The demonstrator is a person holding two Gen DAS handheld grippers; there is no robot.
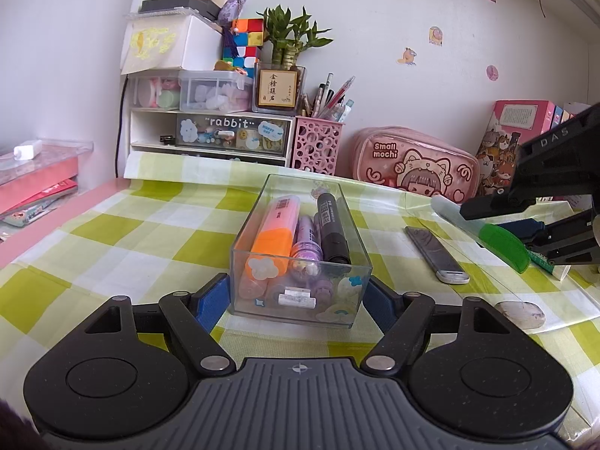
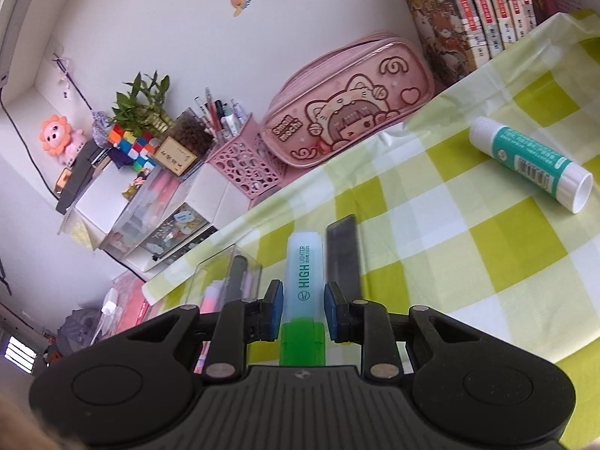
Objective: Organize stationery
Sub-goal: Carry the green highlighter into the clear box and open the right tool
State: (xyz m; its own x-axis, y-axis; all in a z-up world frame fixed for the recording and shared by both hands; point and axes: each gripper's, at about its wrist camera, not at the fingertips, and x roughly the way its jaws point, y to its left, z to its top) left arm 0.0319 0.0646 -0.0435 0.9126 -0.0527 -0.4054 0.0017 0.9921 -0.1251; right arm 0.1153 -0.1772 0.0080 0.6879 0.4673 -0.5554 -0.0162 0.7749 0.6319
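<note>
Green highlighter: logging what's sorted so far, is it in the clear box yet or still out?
Out. The right claw holds the highlighter above the cloth, beside the box.

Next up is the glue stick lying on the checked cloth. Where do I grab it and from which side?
Take the glue stick around the middle of its teal-labelled barrel, coming down from above with the fingers straddling it crosswise. It lies flat on the cloth and is round, so an end-on grip would likely slip or roll it. Space looks free on both sides. The right gripper is currently shut on the green highlighter.
</note>
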